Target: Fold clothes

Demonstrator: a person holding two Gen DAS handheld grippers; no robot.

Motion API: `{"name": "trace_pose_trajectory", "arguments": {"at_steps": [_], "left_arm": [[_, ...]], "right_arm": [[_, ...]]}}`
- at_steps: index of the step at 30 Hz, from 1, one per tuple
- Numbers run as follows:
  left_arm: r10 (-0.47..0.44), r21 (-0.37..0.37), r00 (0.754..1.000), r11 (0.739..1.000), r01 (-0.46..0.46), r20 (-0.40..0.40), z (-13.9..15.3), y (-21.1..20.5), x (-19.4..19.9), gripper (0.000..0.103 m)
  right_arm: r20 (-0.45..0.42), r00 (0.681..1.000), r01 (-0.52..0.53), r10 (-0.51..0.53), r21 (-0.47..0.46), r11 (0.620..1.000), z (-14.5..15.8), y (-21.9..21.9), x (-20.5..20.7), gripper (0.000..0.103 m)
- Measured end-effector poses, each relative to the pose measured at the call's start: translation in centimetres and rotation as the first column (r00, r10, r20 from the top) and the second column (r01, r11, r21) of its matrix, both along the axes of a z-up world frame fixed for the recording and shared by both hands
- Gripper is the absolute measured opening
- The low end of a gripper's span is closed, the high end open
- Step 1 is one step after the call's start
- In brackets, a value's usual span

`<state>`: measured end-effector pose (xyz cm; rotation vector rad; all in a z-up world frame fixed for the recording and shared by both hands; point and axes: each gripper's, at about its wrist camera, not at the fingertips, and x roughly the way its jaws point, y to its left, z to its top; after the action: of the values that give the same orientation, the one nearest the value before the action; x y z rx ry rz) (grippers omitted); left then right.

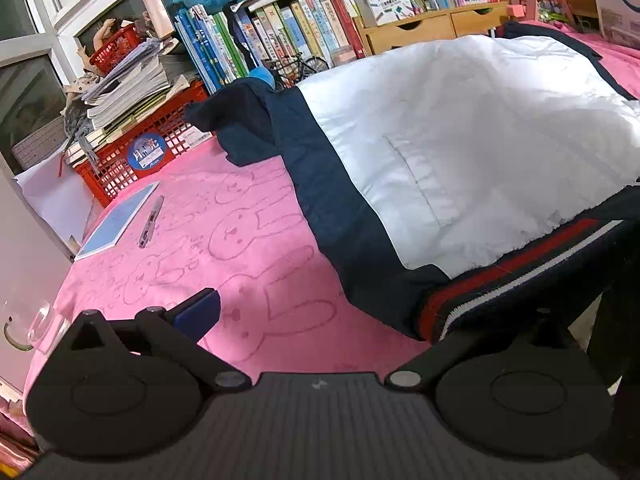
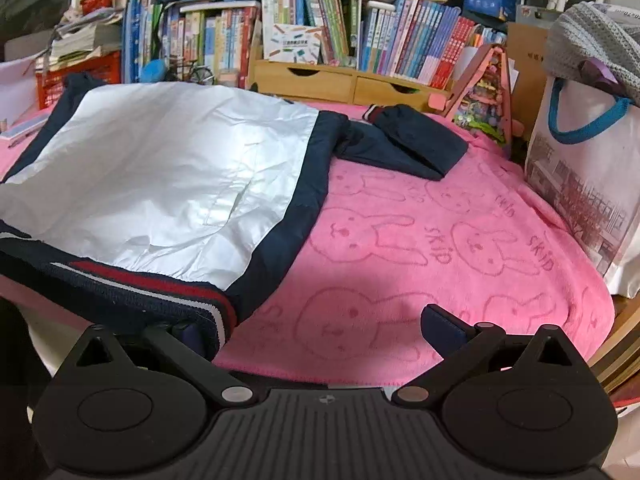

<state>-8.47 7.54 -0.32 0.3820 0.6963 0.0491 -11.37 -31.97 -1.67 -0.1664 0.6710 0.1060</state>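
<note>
Left gripper (image 1: pixel 320 312) and right gripper (image 2: pixel 308 324) both spread wide at the near hem of the jacket (image 1: pixel 460 140), nothing gripped.

Jacket lay flat on the pink bunny blanket (image 2: pixel 420 240), white panel up, navy sides, striped hem band (image 2: pixel 152 284) at the near edge, one sleeve (image 2: pixel 404 144) bunched far right. Left gripper's right finger was hidden behind the hem, possibly touching it; its left finger (image 1: pixel 198 312) sat over bare blanket. Right gripper's left finger looked tucked by the hem corner, its right finger (image 2: pixel 444 326) well clear of cloth. Risks, as a judgement: closing here could pinch blanket along with the hem, or catch only one layer, so the fold drags crooked. The slick white panel could slip. The loose sleeve might trail out. Notebook (image 1: pixel 120 220) and pen (image 1: pixel 151 222) lay far left.
</note>
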Motion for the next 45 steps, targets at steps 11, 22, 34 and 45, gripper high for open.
{"name": "trace_pose_trajectory", "arguments": {"at_steps": [11, 22, 34, 45], "left_arm": [[0.010, 0.032, 1.000, 0.999, -0.010, -0.007, -1.6, -1.0, -0.5, 0.103], [-0.016, 0.049, 1.000, 0.999, 0.017, -0.008, -2.4, -1.3, -1.1, 0.103], [-0.022, 0.010, 0.998, 1.000, 0.022, -0.057, -4.4, -1.7, -1.4, 0.103], [-0.028, 0.082, 0.999, 0.996, 0.031, -0.036, -5.0, -3.0, -1.5, 0.103]], "right_arm": [[-0.046, 0.998, -0.055, 0.053, -0.053, 0.997, -1.8, 0.9, -0.2, 0.103], [-0.075, 0.986, -0.161, 0.152, -0.136, 0.978, -3.0, 1.9, 0.3, 0.103], [-0.142, 0.979, -0.166, 0.148, -0.124, 0.978, -5.1, 1.6, 1.6, 0.103], [-0.111, 0.926, -0.377, 0.361, -0.218, 0.900, -2.3, 2.4, 0.0, 0.103]]}}
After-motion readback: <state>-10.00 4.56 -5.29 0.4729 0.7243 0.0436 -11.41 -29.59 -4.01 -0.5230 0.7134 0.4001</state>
